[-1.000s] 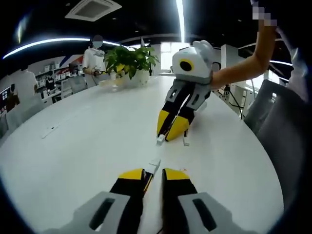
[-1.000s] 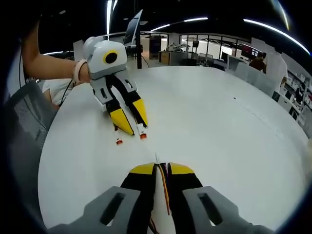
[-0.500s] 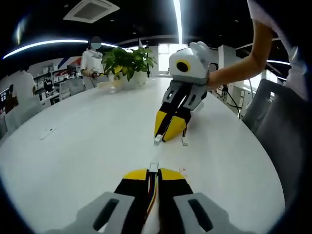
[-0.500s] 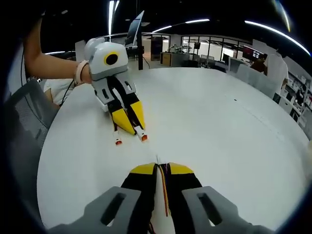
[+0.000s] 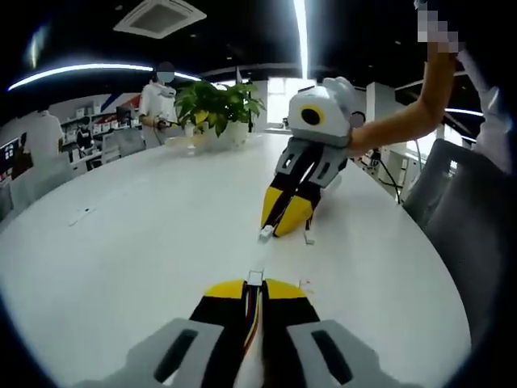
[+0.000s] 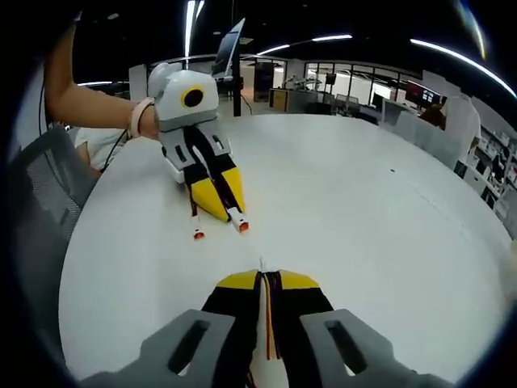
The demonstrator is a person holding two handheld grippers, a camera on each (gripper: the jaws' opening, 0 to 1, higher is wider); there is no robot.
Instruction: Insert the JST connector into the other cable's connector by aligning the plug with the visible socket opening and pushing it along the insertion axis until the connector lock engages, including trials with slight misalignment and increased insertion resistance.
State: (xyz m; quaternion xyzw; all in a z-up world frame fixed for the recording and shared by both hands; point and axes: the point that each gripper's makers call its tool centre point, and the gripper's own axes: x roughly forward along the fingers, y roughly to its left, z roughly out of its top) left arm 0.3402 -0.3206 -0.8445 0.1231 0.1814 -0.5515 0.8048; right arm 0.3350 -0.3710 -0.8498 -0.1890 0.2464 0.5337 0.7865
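Observation:
In the left gripper view my left gripper [image 5: 253, 287] is shut on a thin multicoloured cable, and its white JST connector [image 5: 255, 276] pokes out past the yellow tips. Straight ahead, the right gripper [image 5: 284, 226] rests its tips on the white table [image 5: 145, 234], with a white connector [image 5: 266, 233] at them and a second white end [image 5: 308, 238] beside it. In the right gripper view my right gripper [image 6: 266, 279] is shut on cable wires [image 6: 268, 323]. The left gripper [image 6: 224, 212] faces it, with a red-tipped white connector [image 6: 239, 222] sticking out. Another connector end [image 6: 196, 234] lies beside it.
A potted plant [image 5: 216, 101] stands at the table's far end, with a person [image 5: 155, 97] behind it. Grey chairs [image 5: 452, 202] line the table's edge, and another chair [image 6: 32, 210] sits at the left. A person's bare forearm [image 5: 404, 121] holds the right gripper.
My left gripper's jaws were apart around the cable a second ago and have closed on it. The right gripper stayed shut; both views shifted only slightly.

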